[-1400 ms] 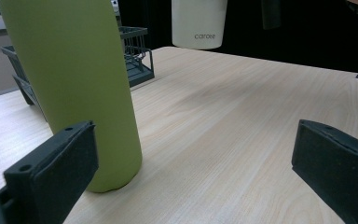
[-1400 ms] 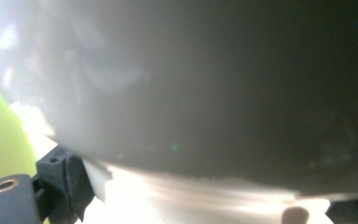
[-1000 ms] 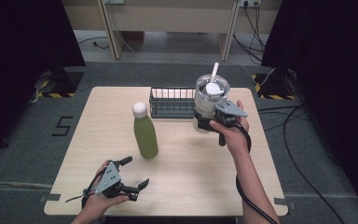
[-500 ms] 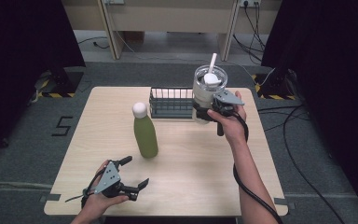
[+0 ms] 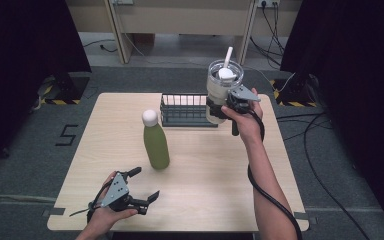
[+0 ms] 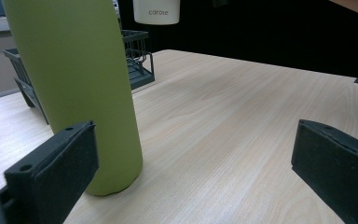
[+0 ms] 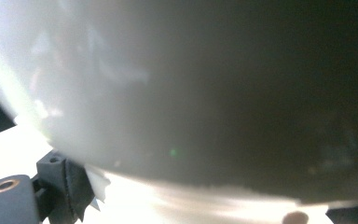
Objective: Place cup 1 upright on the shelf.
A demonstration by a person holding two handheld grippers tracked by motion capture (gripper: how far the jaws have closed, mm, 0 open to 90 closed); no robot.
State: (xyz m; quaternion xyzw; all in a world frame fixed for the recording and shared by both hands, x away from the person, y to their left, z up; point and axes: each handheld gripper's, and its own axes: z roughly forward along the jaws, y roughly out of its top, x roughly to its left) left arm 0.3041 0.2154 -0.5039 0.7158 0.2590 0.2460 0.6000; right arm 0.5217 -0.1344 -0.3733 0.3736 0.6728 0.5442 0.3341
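Tumbler (image 5: 222, 92): white, clear lid with white straw, upright, held clear of the worktop (image 5: 220, 165) at its far right, just right of the wire rack.
Right gripper (image 5: 219, 107): jaws clamped on the tumbler's lower body; the right gripper view has its pale wall pressed close against the lens.
Wire rack (image 5: 186, 111): dark, at the far edge of the worktop.
Green bottle (image 5: 155, 141): white cap, upright near the middle, well apart from the tumbler.
Left gripper (image 5: 141, 186): near edge, jaws wide apart, holding nothing; bottle (image 6: 81, 84) just beyond its left jaw.

Wooden table (image 5: 220, 175): green bottle (image 5: 156, 142), wire rack (image 5: 187, 111).
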